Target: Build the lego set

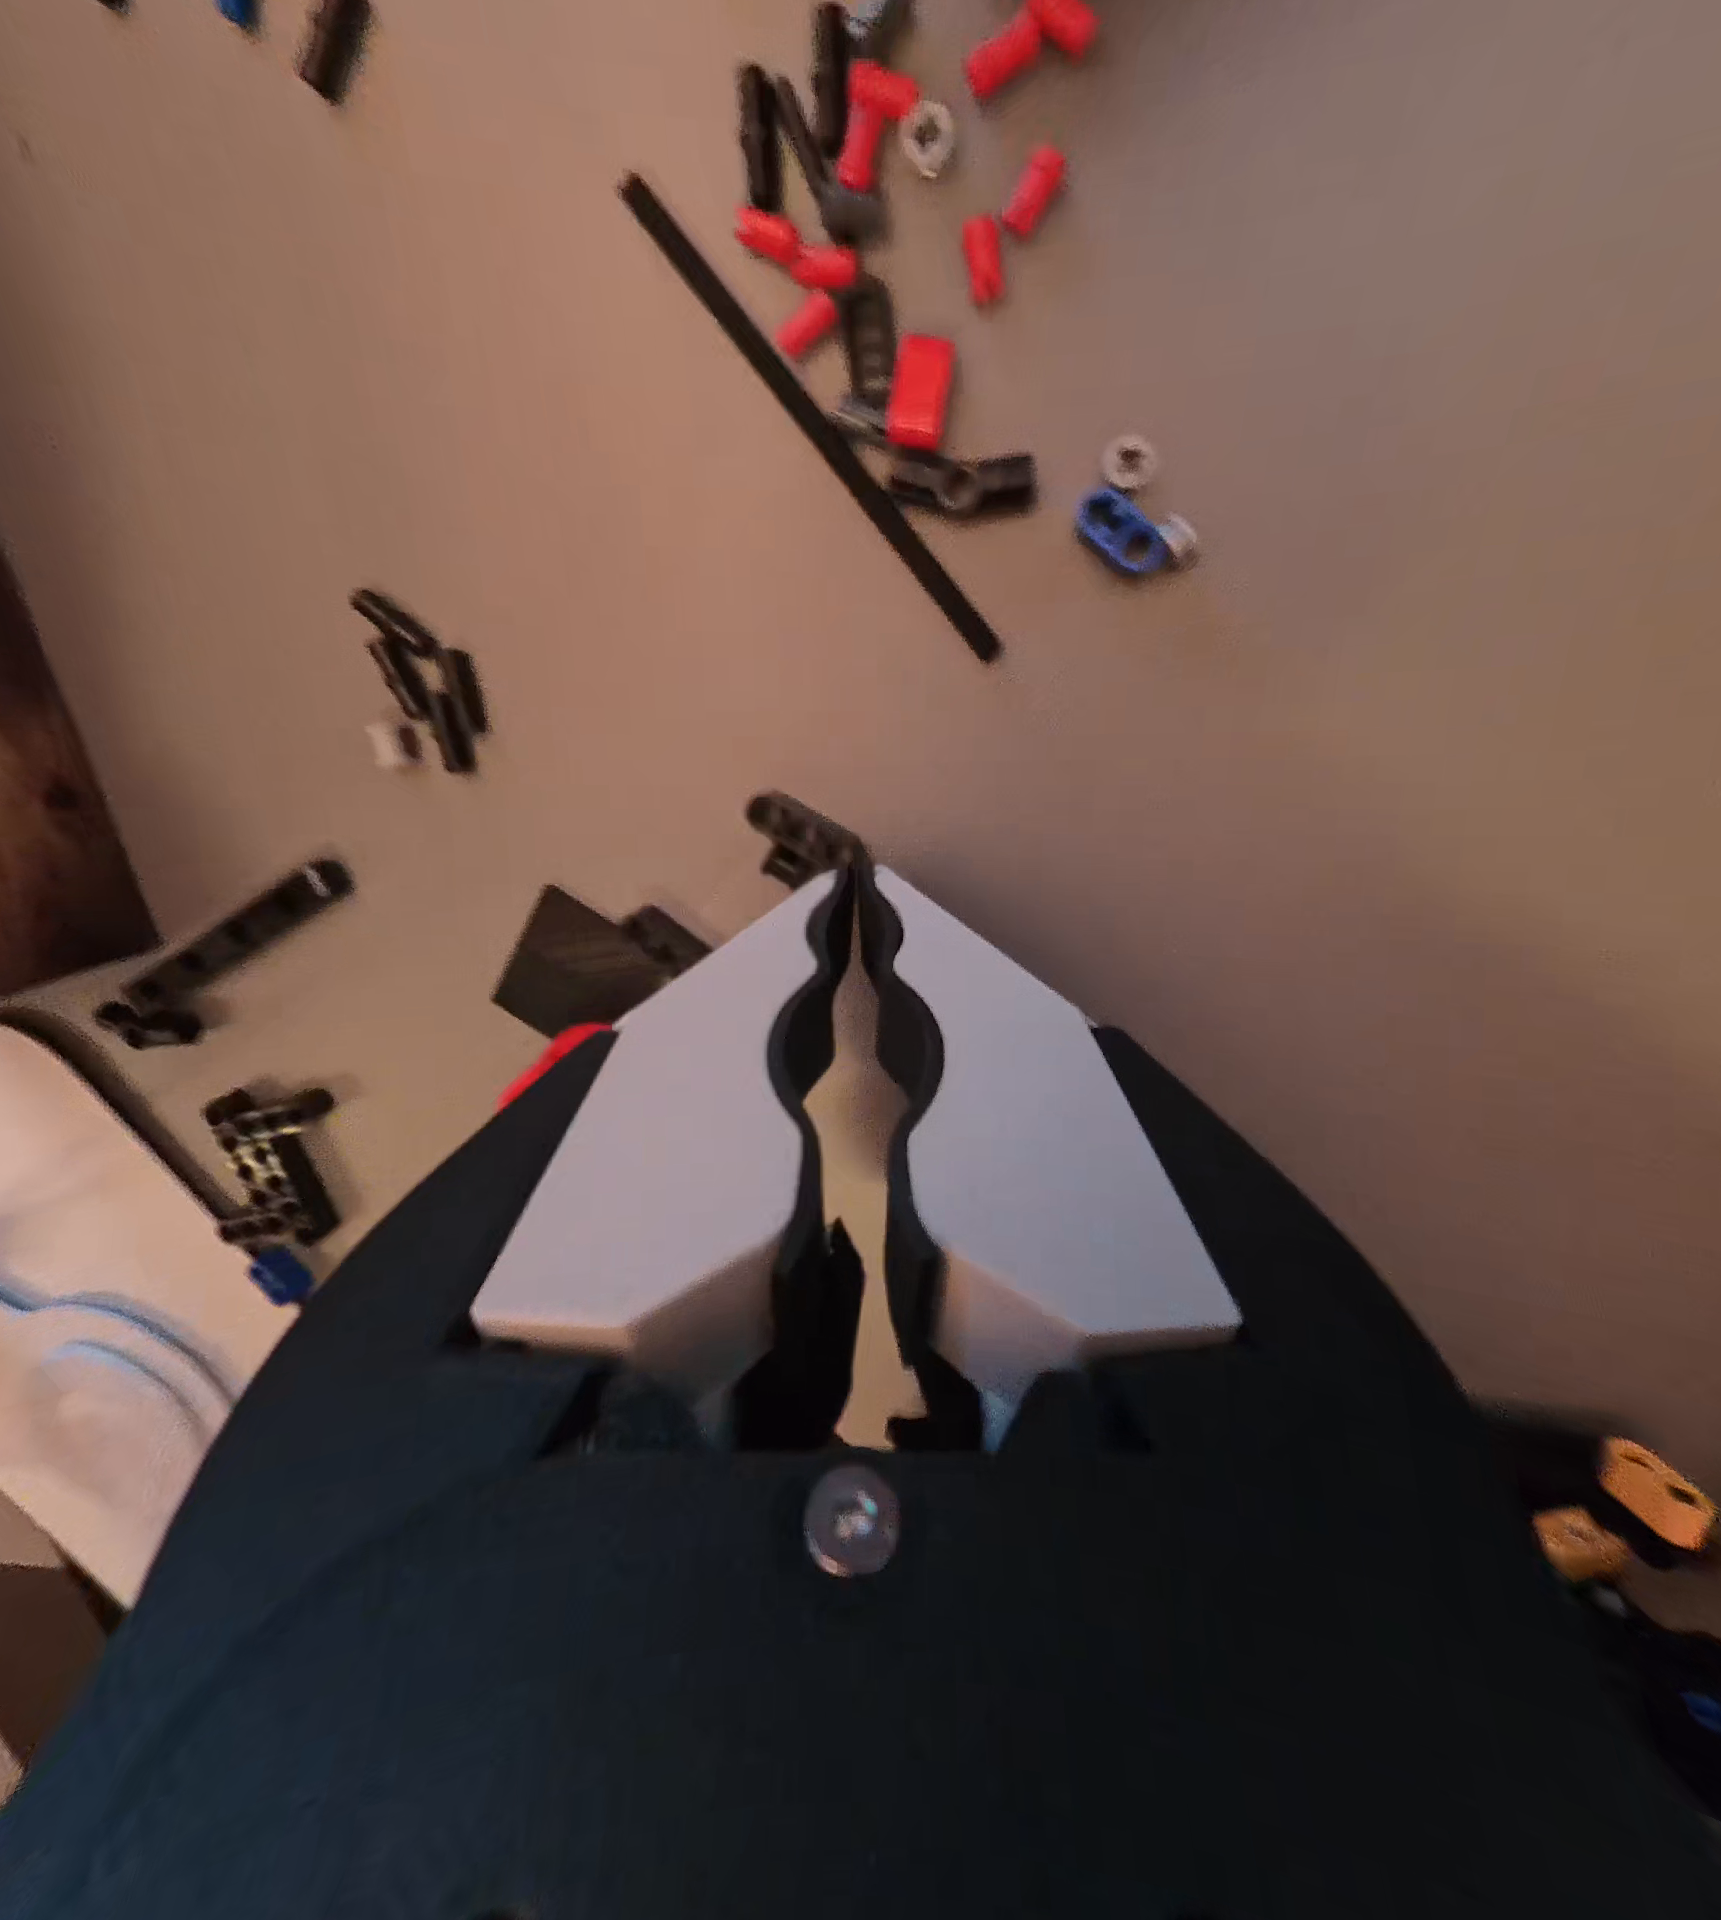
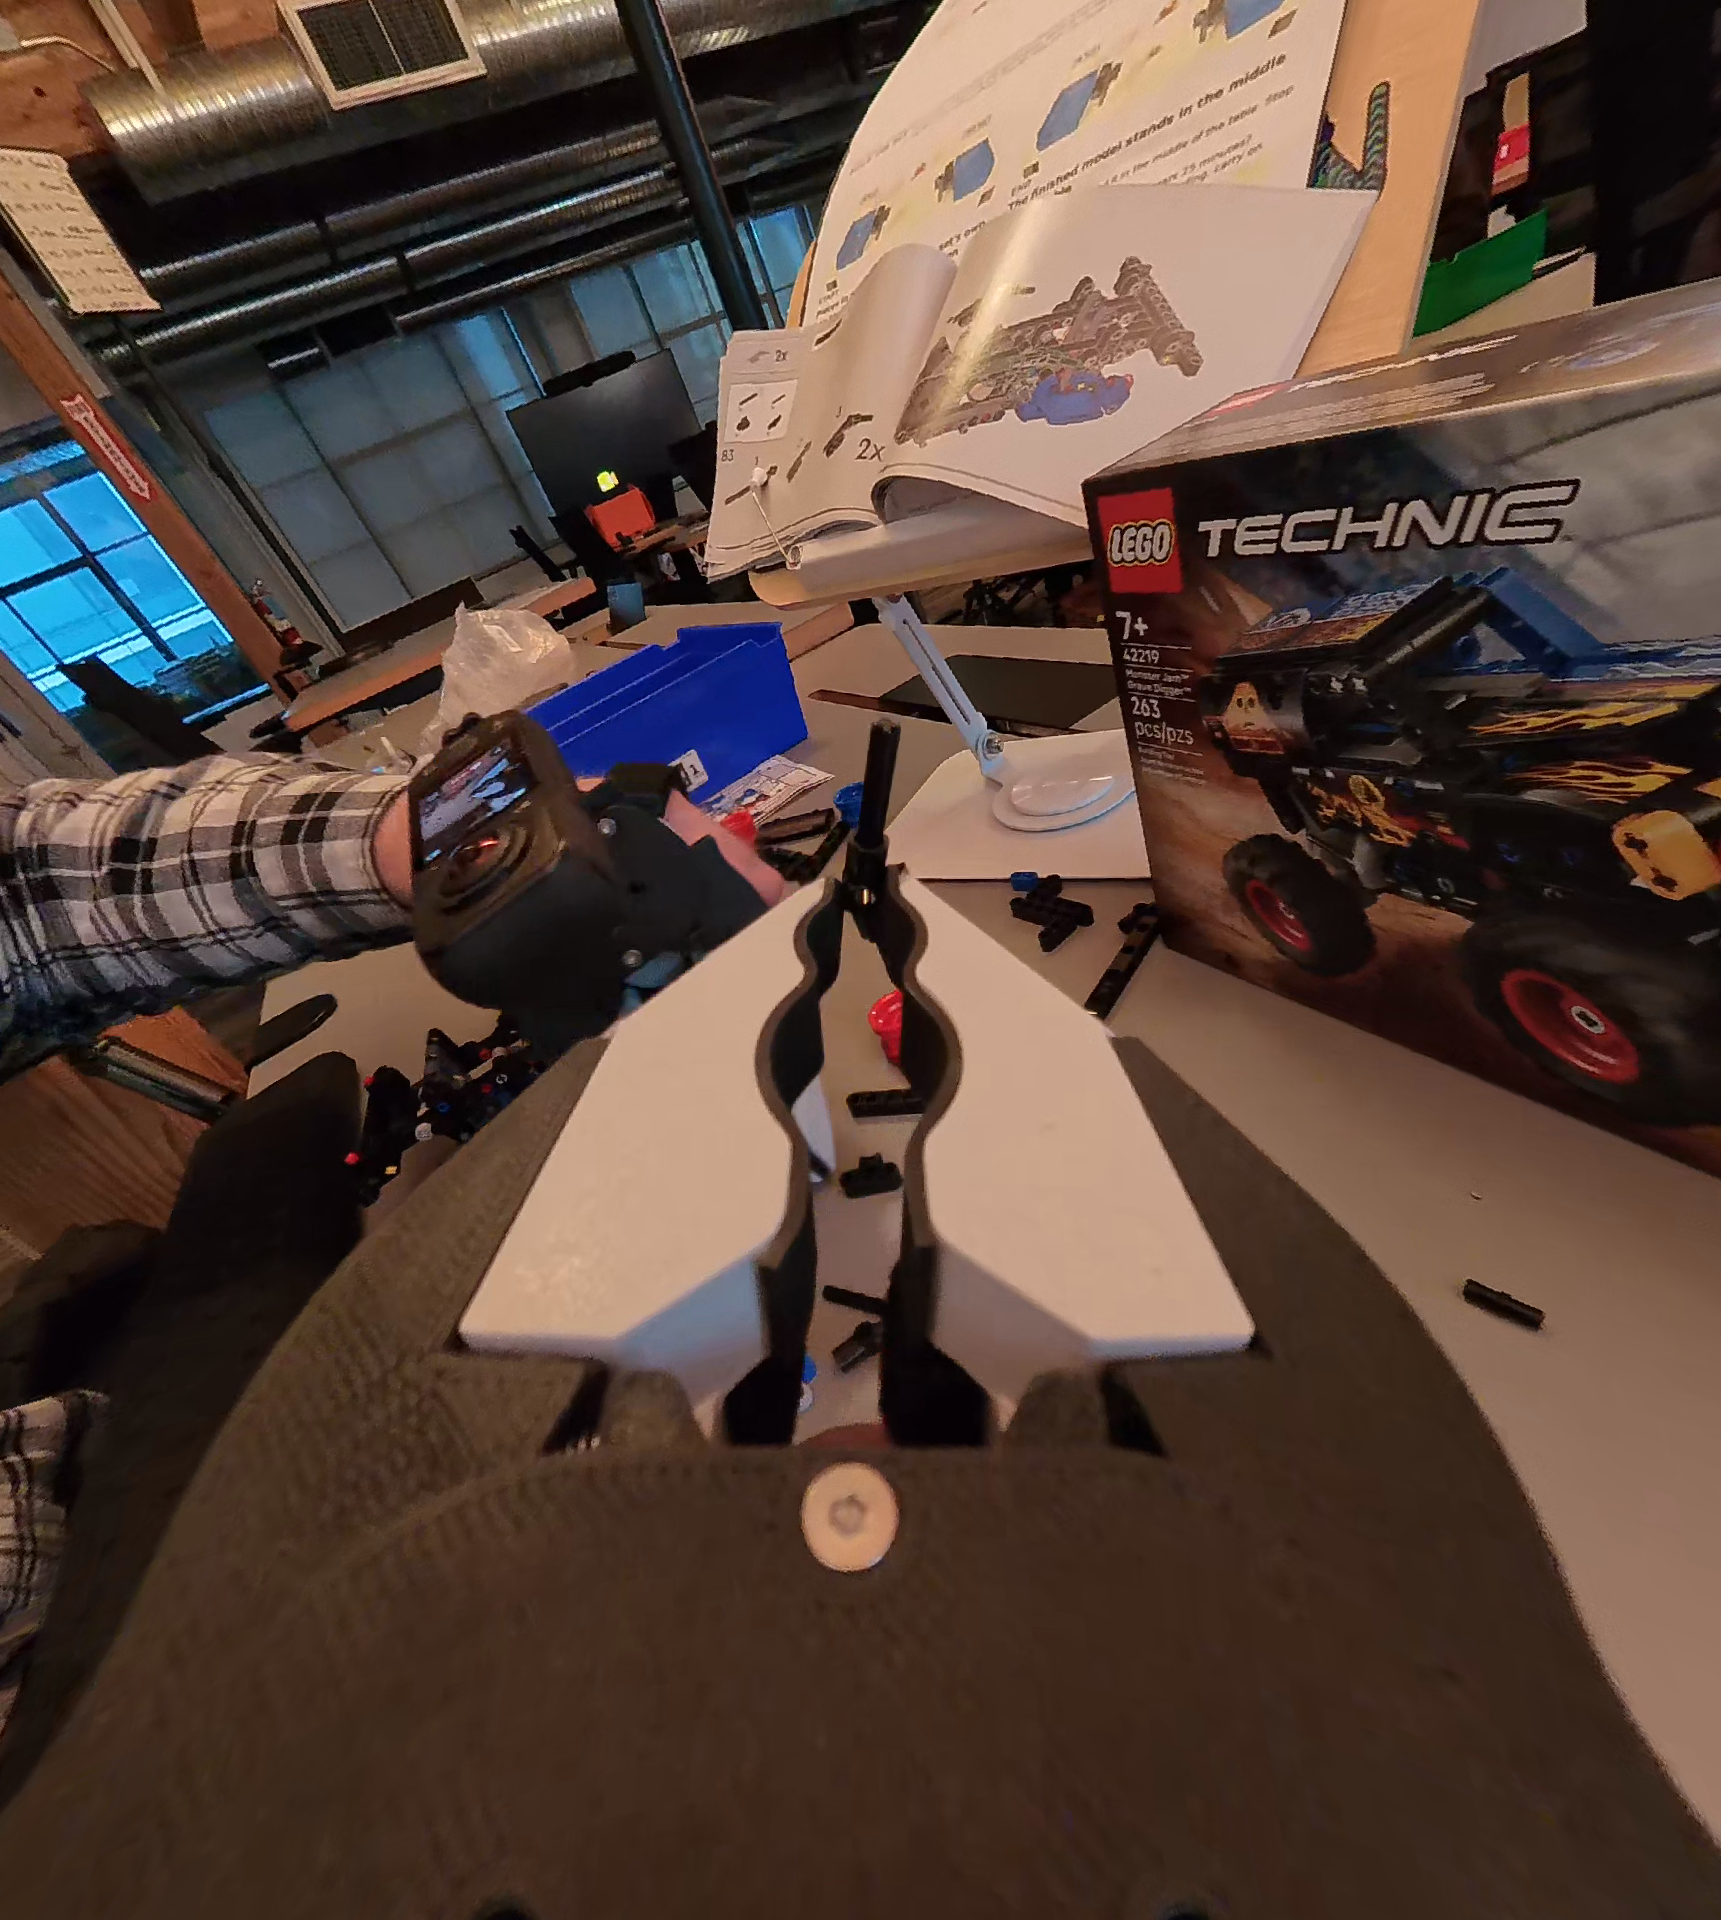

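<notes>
Looking over the pale grey bench from my remote seat, the biggest thing on it is the dark cardboard set box with a monster truck picture, standing along the right side in the right wrist view. Behind it a white stand props up the open instruction booklet, and a blue plastic bin sits further back.

My right claw is pinching a slim black axle with a connector at its base, which sticks up from the tips and leans slightly. My left claw has its tips pressed together right at a black angled beam; I honestly can't tell if it's gripping that beam or just sitting over it, the shot is blurry. In the right wrist view the left claw's housing shows on a hand with a plaid sleeve, reaching over the bench.

A half-built black chassis lies near the bench's left edge, below that sleeve. Loose parts are scattered in the left wrist view: a long thin black axle, a pile of red and black pins and connectors just beside it, a small blue connector, a flat black panel. One tiny black pin lies alone on the right.
</notes>
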The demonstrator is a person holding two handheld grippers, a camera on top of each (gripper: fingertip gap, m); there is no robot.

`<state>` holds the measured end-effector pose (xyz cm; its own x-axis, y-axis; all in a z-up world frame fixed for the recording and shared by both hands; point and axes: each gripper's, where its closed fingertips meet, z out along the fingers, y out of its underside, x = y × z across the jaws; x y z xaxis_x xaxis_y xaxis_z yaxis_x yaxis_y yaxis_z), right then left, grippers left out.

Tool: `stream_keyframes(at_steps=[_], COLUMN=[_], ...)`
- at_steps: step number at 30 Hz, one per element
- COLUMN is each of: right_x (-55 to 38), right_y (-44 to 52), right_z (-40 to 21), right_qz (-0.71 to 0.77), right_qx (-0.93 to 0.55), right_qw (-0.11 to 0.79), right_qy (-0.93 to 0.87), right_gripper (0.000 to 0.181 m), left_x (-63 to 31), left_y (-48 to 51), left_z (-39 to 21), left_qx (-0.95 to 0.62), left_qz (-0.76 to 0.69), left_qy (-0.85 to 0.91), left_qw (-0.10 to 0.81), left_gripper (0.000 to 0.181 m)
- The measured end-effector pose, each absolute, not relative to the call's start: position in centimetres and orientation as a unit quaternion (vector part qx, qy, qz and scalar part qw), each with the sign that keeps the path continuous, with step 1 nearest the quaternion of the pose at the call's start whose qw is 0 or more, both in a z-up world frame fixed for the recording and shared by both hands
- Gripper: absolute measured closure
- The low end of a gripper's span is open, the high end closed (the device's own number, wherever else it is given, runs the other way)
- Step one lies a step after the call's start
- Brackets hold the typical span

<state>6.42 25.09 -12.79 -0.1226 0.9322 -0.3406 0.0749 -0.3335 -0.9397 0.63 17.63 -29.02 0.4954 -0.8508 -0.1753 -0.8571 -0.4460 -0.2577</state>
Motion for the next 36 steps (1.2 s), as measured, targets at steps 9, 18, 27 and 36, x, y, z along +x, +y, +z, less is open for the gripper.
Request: stream_keyframes(at_steps=[9,18,27,36], right_x=[6.2,6.1,6.3,6.2], right_y=[24.9,24.9,24.8,24.6], right_z=[-13.1,-13.3,-13.0,-13.1], right_qz=[0.595,0.595,0.599,0.598], right_qx=[-0.559,-0.560,-0.556,-0.555], right_qw=[0.354,0.352,0.353,0.350], right_qy=[-0.457,-0.457,-0.456,-0.460], right_gripper=[0.176,0.176,0.176,0.176], left_x=[0.5,-0.3,0.6,2.2], left_y=[14.9,17.5,18.3,14.9], left_z=[-27.7,-29.1,-29.6,-29.7], left_qx=[-0.851,-0.853,-0.844,-0.825], left_qz=[0.002,0.020,-0.003,-0.015], left_qy=[0.498,0.496,0.513,0.552], left_qw=[0.169,0.162,0.157,0.124], left_gripper=[0.177,0.155,0.175,0.175])
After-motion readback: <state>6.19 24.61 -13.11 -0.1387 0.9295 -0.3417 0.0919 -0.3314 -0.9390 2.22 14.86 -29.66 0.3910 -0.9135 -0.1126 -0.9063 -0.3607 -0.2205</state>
